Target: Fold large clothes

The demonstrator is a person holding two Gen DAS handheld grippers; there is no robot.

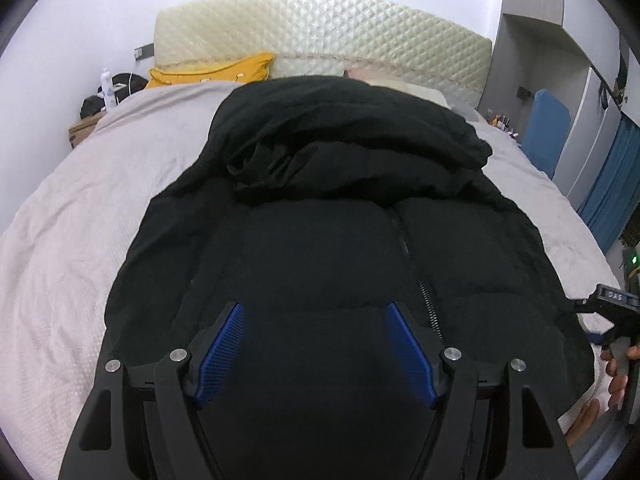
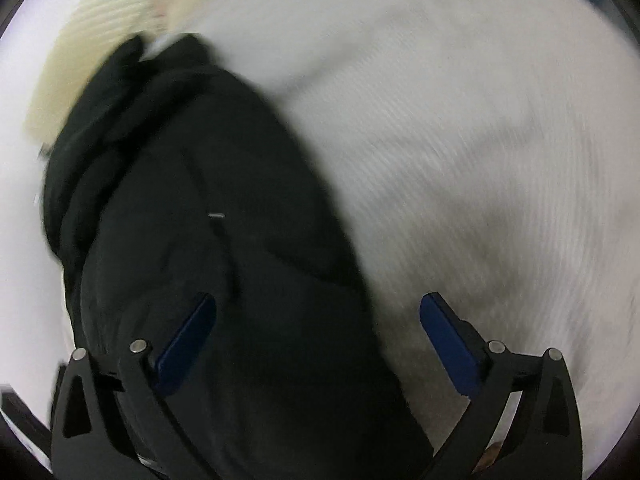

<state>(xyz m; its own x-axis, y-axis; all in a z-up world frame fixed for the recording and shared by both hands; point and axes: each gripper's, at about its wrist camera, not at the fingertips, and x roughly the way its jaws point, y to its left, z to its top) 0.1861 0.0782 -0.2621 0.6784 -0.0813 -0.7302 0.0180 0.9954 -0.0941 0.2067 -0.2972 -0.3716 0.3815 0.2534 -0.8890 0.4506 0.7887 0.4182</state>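
A black puffer jacket (image 1: 328, 248) lies zipped, front up, on the bed, with its hood (image 1: 340, 128) toward the headboard. My left gripper (image 1: 316, 312) is open just above the jacket's lower front, left of the zipper (image 1: 416, 276), holding nothing. My right gripper (image 2: 318, 304) is open over the jacket's right edge (image 2: 224, 240), one finger above the jacket and the other above the sheet. The right wrist view is motion-blurred. The right gripper's body (image 1: 616, 320) and the hand holding it show at the right edge of the left wrist view.
The bed has a light grey sheet (image 1: 80, 224) with room on both sides of the jacket. A cream quilted headboard (image 1: 320, 36) and a yellow pillow (image 1: 212, 72) are at the far end. A bedside stand with a bottle (image 1: 106, 88) is far left. Blue curtains (image 1: 612, 184) hang on the right.
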